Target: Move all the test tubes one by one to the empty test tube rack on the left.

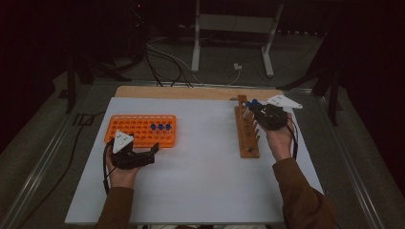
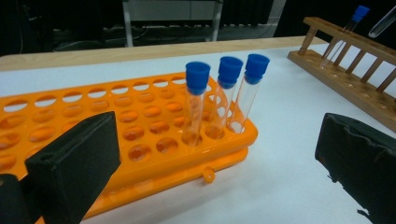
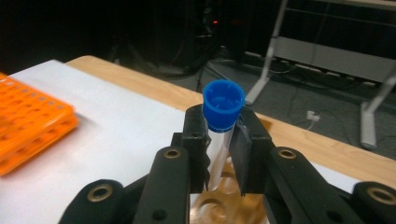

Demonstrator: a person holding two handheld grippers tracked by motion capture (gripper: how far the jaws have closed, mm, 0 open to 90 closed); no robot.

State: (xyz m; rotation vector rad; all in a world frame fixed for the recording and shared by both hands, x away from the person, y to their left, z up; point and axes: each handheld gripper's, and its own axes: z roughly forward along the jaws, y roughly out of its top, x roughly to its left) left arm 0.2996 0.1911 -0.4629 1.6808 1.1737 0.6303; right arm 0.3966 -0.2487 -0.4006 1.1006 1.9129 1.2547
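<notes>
Right gripper (image 3: 223,154) clamps tube (image 3: 223,105) above wooden rack's (image 1: 248,136) far end.

**Count of items on the table**

Two racks are counted: one orange rack (image 1: 140,130) at 9 o'clock, one wooden rack (image 1: 248,131) at 3 o'clock. Three blue-capped tubes (image 2: 224,95) are seen standing in the orange rack, side by side at its 3 o'clock end. One capped tube (image 3: 221,126) is clamped in the right gripper (image 3: 223,154). One further blue-capped tube (image 2: 348,30) is noted at the wooden rack. Two grippers are counted; the left gripper (image 1: 136,155) is held empty, jaws apart.
</notes>
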